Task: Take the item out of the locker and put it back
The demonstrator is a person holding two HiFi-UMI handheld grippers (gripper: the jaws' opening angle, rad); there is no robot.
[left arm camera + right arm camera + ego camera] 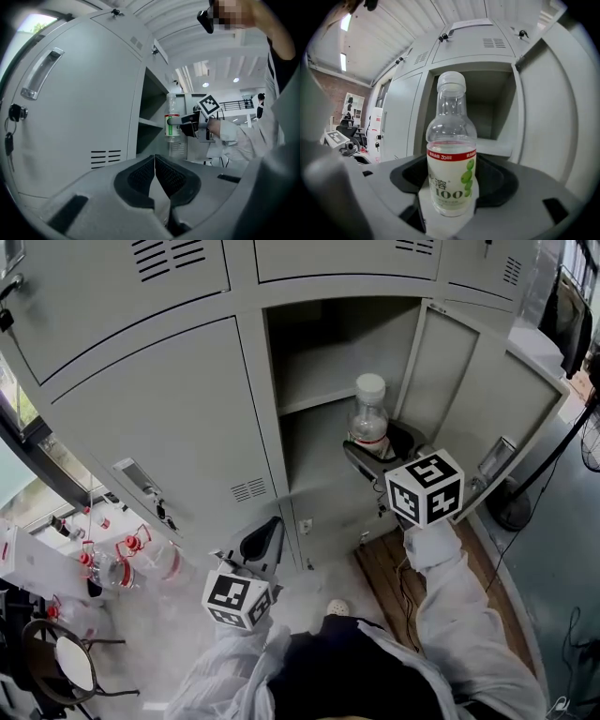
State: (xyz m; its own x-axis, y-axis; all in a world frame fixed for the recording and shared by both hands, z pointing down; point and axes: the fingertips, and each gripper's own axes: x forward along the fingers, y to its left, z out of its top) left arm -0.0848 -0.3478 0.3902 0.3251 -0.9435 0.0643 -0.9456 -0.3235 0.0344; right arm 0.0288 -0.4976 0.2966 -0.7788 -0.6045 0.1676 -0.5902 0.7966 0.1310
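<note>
A person in white sleeves holds a clear plastic bottle (451,154) upright at the mouth of an open locker compartment (330,352), seen just right of centre in the head view. The right tongs (377,450) stand wide and clamp the bottle by its labelled lower body, one dark pad on each side, leaving the white cap and bare neck standing free above. That low, level grip appears chosen to keep the bottle vertical and its base ready to meet a flat surface. The left gripper view, lower in the scene, shows the bottle just in front of the edge of the inner shelf (317,399), not resting on anything. Whether it is on its way out or back in cannot be told from this moment alone.

The compartment's door (497,399) stands swung wide to the right of the frame, which leaves the right arm a straight path to the opening. The left tongs (154,176) are closed pad to pad with nothing between them and sit low, at the bottom centre of the head view, in front of the closed neighbouring door (159,418). They seem parked there to stay clear of the working arm, since one grip is enough for a light bottle.
</note>
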